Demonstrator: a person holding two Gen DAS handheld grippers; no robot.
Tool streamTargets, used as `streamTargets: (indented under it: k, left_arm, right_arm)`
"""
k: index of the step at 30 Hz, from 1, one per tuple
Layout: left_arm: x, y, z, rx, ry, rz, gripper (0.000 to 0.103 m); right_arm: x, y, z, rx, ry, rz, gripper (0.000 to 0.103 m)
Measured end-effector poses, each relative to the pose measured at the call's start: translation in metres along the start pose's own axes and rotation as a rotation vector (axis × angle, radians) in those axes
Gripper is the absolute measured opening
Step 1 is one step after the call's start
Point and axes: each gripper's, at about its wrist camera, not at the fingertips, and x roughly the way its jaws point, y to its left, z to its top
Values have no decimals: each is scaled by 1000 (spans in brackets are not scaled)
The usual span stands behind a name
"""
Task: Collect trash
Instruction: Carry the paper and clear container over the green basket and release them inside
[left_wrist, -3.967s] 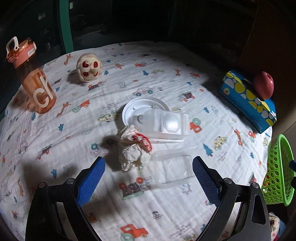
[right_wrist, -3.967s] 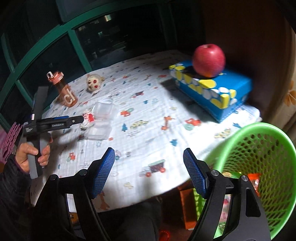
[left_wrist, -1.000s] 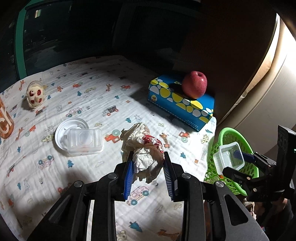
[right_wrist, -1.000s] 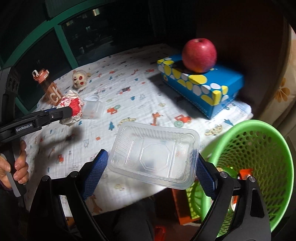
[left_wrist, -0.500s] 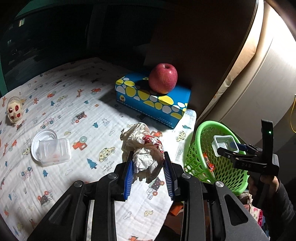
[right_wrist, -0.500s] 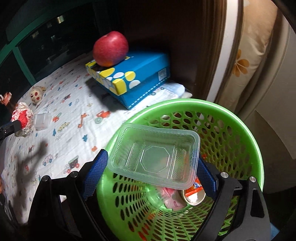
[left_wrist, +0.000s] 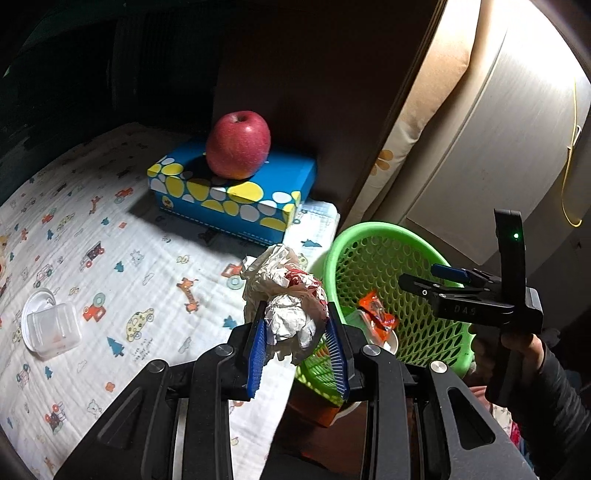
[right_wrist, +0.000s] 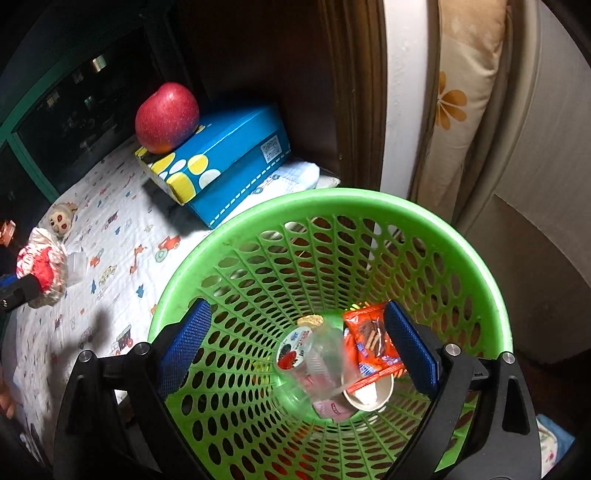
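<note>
My left gripper (left_wrist: 297, 352) is shut on a crumpled white and red paper wrapper (left_wrist: 286, 295), held above the table's right edge beside the green mesh basket (left_wrist: 369, 230). My right gripper (right_wrist: 295, 349) is open and empty over the basket's mouth (right_wrist: 332, 197). The clear plastic tray (right_wrist: 325, 363) lies blurred inside the basket with an orange snack packet (right_wrist: 371, 347), a yogurt cup (right_wrist: 293, 354) and a paper cup (right_wrist: 367, 393). The wrapper also shows in the right wrist view (right_wrist: 42, 266). The right gripper shows in the left wrist view (left_wrist: 439, 280).
A red apple (left_wrist: 238, 144) sits on a blue spotted tissue box (left_wrist: 236, 199) at the table's back right. A clear lidded container (left_wrist: 55, 328) on a white lid lies at the left on the patterned cloth (left_wrist: 110, 240). A small toy head (right_wrist: 61, 219) lies far back.
My right gripper has opened and the clear tray has dropped into the basket. My left gripper has carried the wrapper further right, up to the basket.
</note>
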Motion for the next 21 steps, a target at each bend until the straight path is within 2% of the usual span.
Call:
streamTargets:
  k: [10,16,19,21]
  left_arm:
    - [38,-63,3,99,60,-78,30]
    - [62,-96,1,149,106,-112,30]
    - [69,-106,-3,162,123,-123,33]
    - [73,-109,-5,166,132,-129,43]
  right_arm:
    - [-40,-25,-4,36,-84,-7,93]
    - [-52,-36,-8,59,-104,-9,93]
    - [-56,-42,-12,72,-108,-6,93]
    - [-57,-44,-13,77,-108,-3,93]
